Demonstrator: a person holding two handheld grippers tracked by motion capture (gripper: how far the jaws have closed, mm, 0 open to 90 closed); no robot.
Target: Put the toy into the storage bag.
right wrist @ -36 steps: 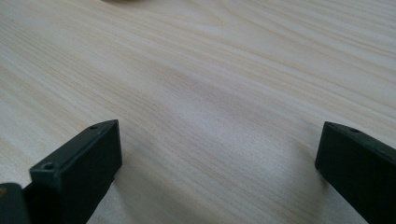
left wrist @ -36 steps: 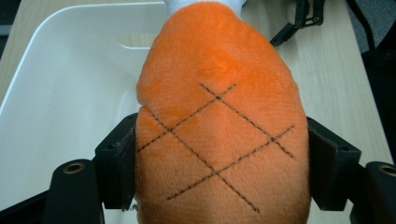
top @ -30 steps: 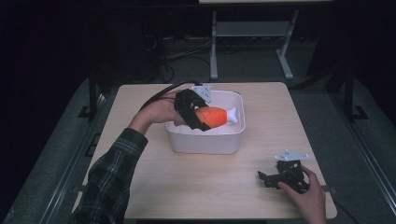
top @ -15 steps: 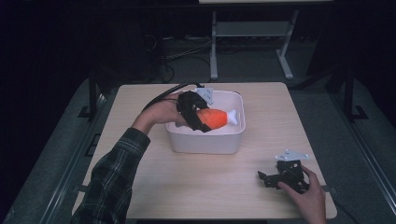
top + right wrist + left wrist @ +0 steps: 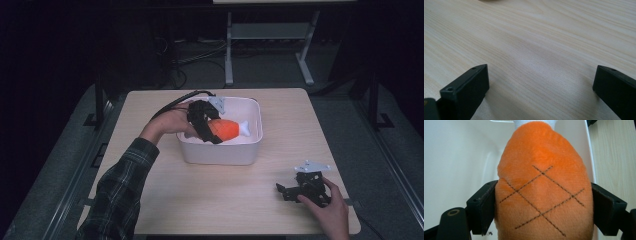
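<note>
Fingers [image 5: 482, 212] of the left gripper [image 5: 204, 121] press against both flanks of an orange plush toy [image 5: 542, 195], clenched on it so the fabric bulges between them. In the left gripper view the toy rises from between the fingers, stitched with a dark crosshatch pattern, its white end pointing away toward the far wall of a white bin [image 5: 454, 165]. From the high view the toy [image 5: 227, 129] hangs inside the bin [image 5: 220, 152], lying roughly level with its white tip aimed toward the bin's right wall; whether it touches the bottom cannot be told. The left hand [image 5: 172, 122] reaches over the bin's left rim, the forearm in a plaid sleeve [image 5: 120, 192] running diagonally up from the lower left of the desk [image 5: 200, 200], and a black cable loops from the gripper back over the hand.

The right gripper [image 5: 290, 190] sits low at the desk's near right corner, well apart from the bin, held by the right hand [image 5: 330, 210], which comes in from the bottom edge. Its grey plate faces up and its fingers [image 5: 466, 90] point left across the wood. In the right gripper view those fingers are spread wide with bare desk [image 5: 536, 50] between them, grasping nothing.
</note>
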